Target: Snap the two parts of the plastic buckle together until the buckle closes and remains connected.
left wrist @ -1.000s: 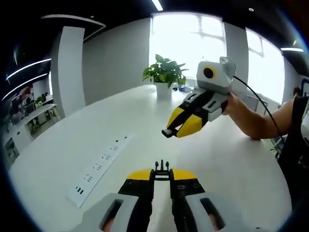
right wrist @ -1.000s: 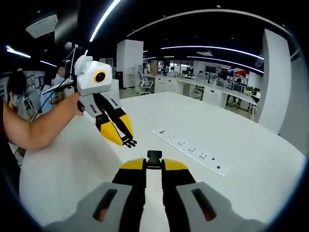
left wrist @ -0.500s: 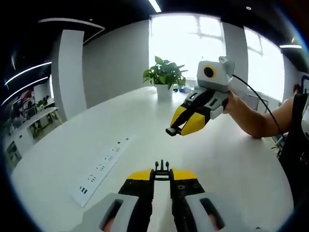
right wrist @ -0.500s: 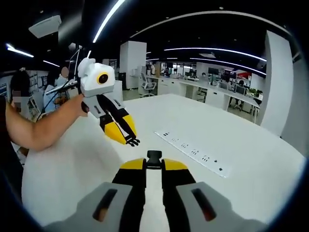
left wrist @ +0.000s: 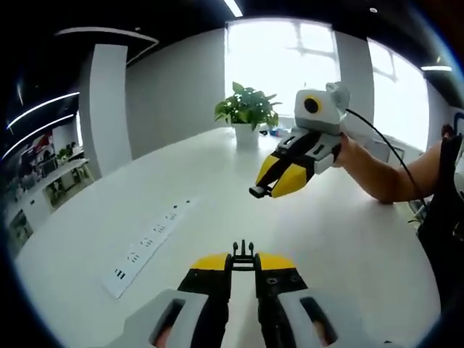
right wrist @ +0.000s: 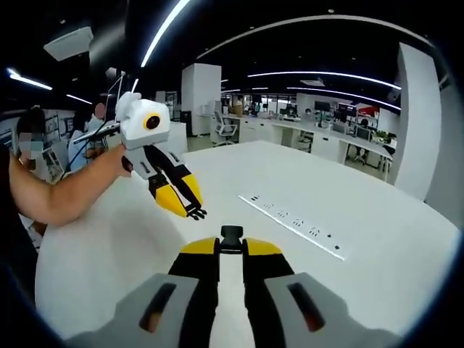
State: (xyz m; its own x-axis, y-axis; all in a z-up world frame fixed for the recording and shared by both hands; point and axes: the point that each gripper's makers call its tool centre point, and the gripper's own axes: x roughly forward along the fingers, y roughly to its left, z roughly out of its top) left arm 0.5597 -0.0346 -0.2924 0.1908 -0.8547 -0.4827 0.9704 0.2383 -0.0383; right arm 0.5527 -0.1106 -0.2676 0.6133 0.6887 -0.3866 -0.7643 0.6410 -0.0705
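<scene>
Grippers held above a white table [left wrist: 348,239], each clenched on one half of a black plastic buckle. In the left gripper view, the left gripper [left wrist: 243,262] rises from the bottom with its yellow-tipped jaws closed on the pronged buckle part [left wrist: 243,254], whose thin prongs project past the tips. Farther off and to the right, the right gripper [left wrist: 262,190], held by a hand [left wrist: 346,152], points down-left with the socket buckle part [left wrist: 257,191] at its tips; the two halves are apart. In the right gripper view, the right gripper [right wrist: 231,247] grips the socket part [right wrist: 231,234], and the left gripper [right wrist: 190,211] carries what appears to be the pronged part [right wrist: 194,212], small and hard to resolve. Beside them on the table lies a white power strip [left wrist: 148,241]; a potted plant [left wrist: 247,112] stands at the far end.
</scene>
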